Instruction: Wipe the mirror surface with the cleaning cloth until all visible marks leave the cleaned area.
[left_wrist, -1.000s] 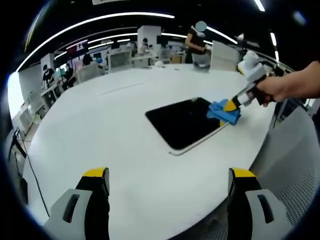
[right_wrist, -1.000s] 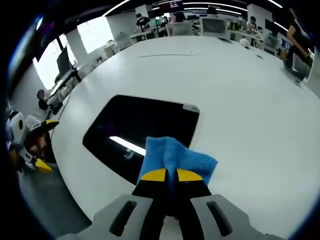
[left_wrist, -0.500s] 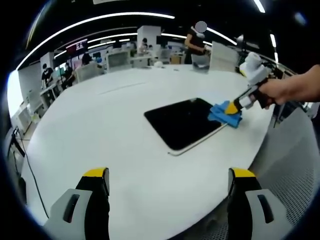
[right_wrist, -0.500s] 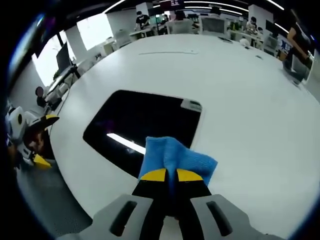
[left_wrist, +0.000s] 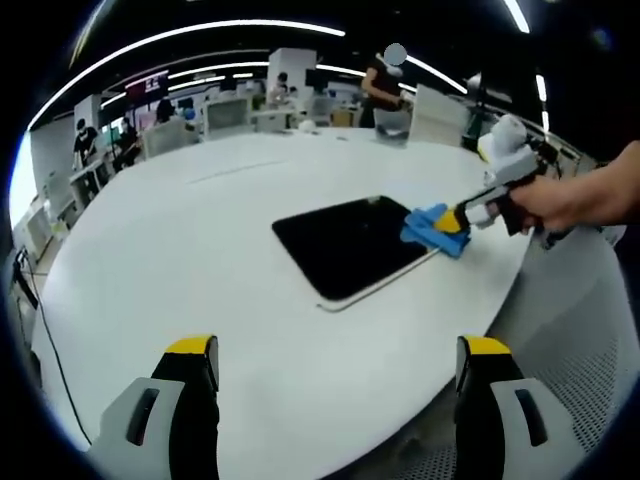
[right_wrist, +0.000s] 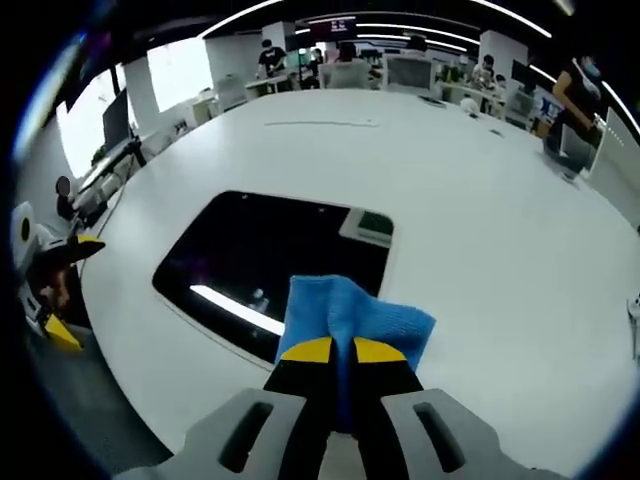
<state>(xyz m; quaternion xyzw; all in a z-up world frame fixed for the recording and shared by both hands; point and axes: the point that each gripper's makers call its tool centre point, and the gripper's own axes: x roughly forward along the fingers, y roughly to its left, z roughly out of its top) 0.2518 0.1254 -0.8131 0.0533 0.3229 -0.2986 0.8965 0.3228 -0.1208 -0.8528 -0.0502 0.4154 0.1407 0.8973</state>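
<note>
A dark rectangular mirror (left_wrist: 346, 243) (right_wrist: 262, 260) with rounded corners lies flat on the round white table (left_wrist: 180, 260). My right gripper (right_wrist: 342, 351) (left_wrist: 452, 220) is shut on a blue cleaning cloth (right_wrist: 350, 317) (left_wrist: 428, 227). The cloth rests over the mirror's near edge in the right gripper view, at the mirror's right corner in the left gripper view. My left gripper (left_wrist: 335, 350) hangs open over the table's near edge, well short of the mirror, with nothing between its fingers.
A hand (left_wrist: 575, 200) holds the right gripper from the right. The left gripper (right_wrist: 50, 290) appears at the far left of the right gripper view. Desks, monitors and several people stand beyond the table (right_wrist: 480, 180).
The right gripper has slid the cloth a little further onto the mirror's corner. The left view has shifted slightly; the left gripper stays open.
</note>
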